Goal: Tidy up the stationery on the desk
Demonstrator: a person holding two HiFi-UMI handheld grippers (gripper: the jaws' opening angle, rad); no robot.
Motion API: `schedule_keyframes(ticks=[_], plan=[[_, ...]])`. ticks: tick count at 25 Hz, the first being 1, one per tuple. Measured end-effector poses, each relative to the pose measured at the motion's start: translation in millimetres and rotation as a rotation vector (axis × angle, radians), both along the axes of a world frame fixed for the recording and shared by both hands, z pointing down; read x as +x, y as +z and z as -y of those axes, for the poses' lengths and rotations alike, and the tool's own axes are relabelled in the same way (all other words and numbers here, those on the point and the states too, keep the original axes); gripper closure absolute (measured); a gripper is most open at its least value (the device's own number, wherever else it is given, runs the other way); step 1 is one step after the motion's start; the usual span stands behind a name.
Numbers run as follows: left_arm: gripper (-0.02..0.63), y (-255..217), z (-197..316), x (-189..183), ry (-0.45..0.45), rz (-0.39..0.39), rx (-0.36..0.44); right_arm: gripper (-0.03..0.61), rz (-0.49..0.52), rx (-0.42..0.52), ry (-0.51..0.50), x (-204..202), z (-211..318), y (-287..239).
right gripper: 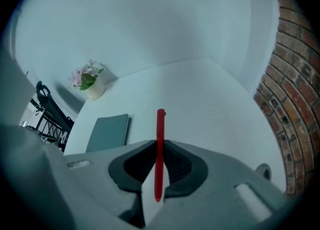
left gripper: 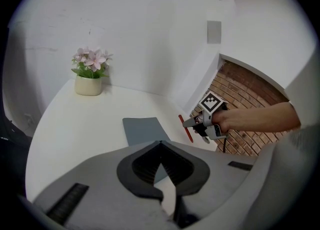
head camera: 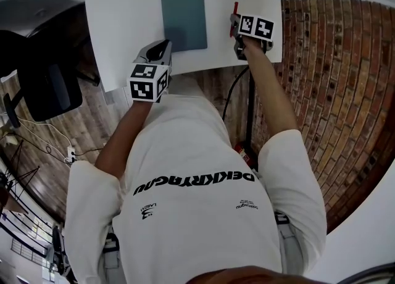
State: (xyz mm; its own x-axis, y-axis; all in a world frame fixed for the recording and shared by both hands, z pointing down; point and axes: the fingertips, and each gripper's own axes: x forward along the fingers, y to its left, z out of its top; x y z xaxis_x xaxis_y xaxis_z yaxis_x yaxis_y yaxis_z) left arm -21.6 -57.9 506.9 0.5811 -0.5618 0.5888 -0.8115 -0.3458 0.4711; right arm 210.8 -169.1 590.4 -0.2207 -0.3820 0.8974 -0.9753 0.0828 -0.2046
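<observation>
Pen (right gripper: 160,129) held right of the notebook (head camera: 184,22).
Fingers of the right gripper (right gripper: 159,149) clamp the light, stiff, probably slippery pen mid-shaft; those of the left gripper (left gripper: 160,145) meet on nothing.

The notebook (head camera: 184,22) lies flat on the desk (head camera: 123,17), near its middle. The plant pot (left gripper: 89,85) stands behind it, far left. The pen (right gripper: 160,149) sits clamped in the right gripper (head camera: 236,29), right of the notebook. The left gripper (head camera: 163,47) is at the desk's near edge, beside the notebook's near-left corner
</observation>
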Motion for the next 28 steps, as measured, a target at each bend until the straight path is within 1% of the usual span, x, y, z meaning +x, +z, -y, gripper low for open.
schedule_keyframes(ticks=[4, 13, 17, 28], plan=[[0.615, -2.2, -3.0, 4.1, 0.005, 0.004, -0.001, 0.529, 0.072, -0.005, -0.028, -26.9, -7.4, 4.3], [0.615, -2.9, -7.9, 4.8, 0.004, 0.013, 0.002, 0.529, 0.134, -0.038, -0.084, -62.7, -15.0, 15.1], [0.615, -1.0, -7.5, 3.0, -0.001, 0.017, -0.003, 0.529, 0.119, -0.06, -0.12, -71.5, -13.5, 22.3], [0.615, 9.9, -9.3, 0.9, -0.006, 0.022, -0.03, 0.529, 0.062, -0.113, -0.152, -77.4, -11.6, 38.3]])
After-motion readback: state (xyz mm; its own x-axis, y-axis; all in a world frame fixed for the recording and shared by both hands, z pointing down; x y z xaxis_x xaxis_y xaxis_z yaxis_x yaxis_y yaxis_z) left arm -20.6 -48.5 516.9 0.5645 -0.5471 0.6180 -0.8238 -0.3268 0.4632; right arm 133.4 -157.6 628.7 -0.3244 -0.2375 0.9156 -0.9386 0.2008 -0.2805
